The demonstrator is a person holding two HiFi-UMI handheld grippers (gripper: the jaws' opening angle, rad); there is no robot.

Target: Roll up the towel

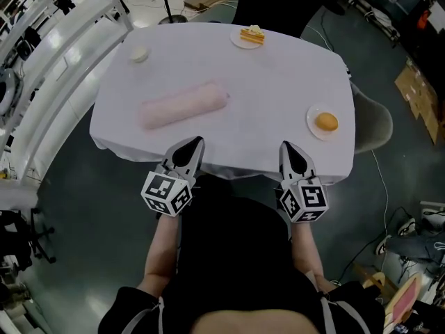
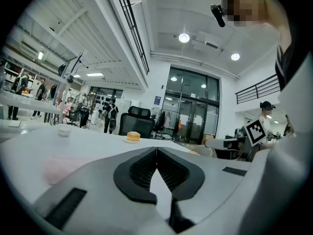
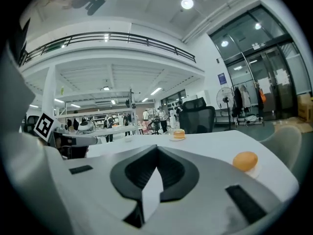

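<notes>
Quick status from us: the pale pink cloth towel is lying on the white-clothed table as one fat, fairly even roll, slightly angled and a bit left of centre. From the head view we don't see any flat flap trailing off it, so we'd call the rolling itself done.

Our left gripper sits at the near edge of the table, close to the roll but not touching it. Its jaws are pressed together with nothing between them. Our right gripper is also at the near edge, well apart from the towel, jaws together and empty too.

The other stuff is well clear of the roll: a small white cup at the far left, a layered cake slice on a white plate at the far edge, and an orange round thing on a white plate off to the right.

What's left? Honestly not much, we reckon. Maybe a tidy-up of the roll's ends, but we can't tell how tight they are.
</notes>
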